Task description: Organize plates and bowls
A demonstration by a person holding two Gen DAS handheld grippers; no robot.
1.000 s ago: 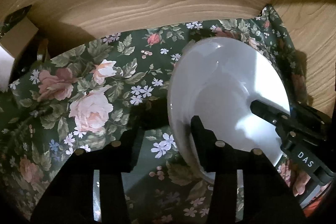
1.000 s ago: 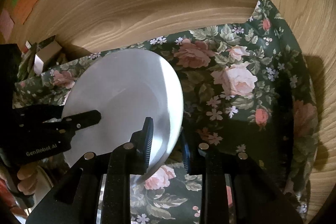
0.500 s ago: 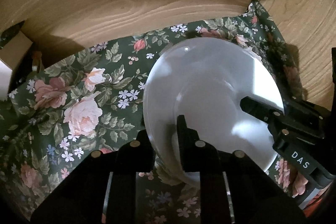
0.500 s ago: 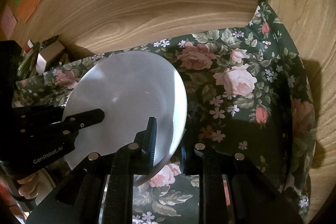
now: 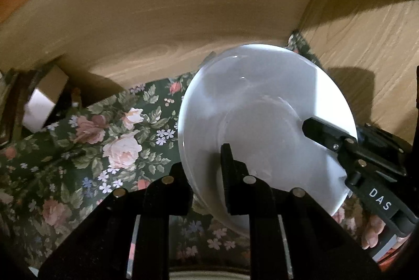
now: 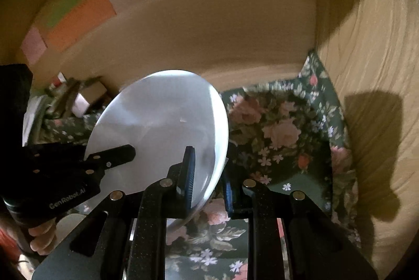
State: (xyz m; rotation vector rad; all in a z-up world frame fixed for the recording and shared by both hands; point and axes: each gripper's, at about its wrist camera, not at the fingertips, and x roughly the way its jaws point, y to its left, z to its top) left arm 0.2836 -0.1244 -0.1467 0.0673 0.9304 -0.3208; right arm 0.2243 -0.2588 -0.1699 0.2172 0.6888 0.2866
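Since the earlier frame the white plate (image 5: pixel 262 128) has been raised off the floral cloth (image 5: pixel 110 138) and tilted more steeply, so that its upper edge is now seen against the wooden back panel (image 5: pixel 183 17) rather than against the cloth. The plate is held above the cloth, standing on a slant, near the corner where the back panel meets the wooden side panel (image 5: pixel 366 44).

The plate's left rim is pinched by the left gripper (image 5: pixel 203 176): one finger lies on the plate's inner face and the other is behind the rim, the jaws narrowed onto it. The opposite rim is clamped in the same way by the right gripper (image 6: pixel 208 179), its blue-padded fingers (image 6: pixel 189 170) set on either side of the plate's edge. Each gripper is also seen reaching across the plate in the other's view.

Beneath the plate the cloth is spread over the shelf floor, running up to the back panel and to the side panel. To the left of the plate, at the cloth's far edge, a small cardboard box (image 5: pixel 43 101) is seen against the back panel. Higher on the back panel, left of the plate, orange, green and pink paper notes (image 6: pixel 70 17) are stuck.
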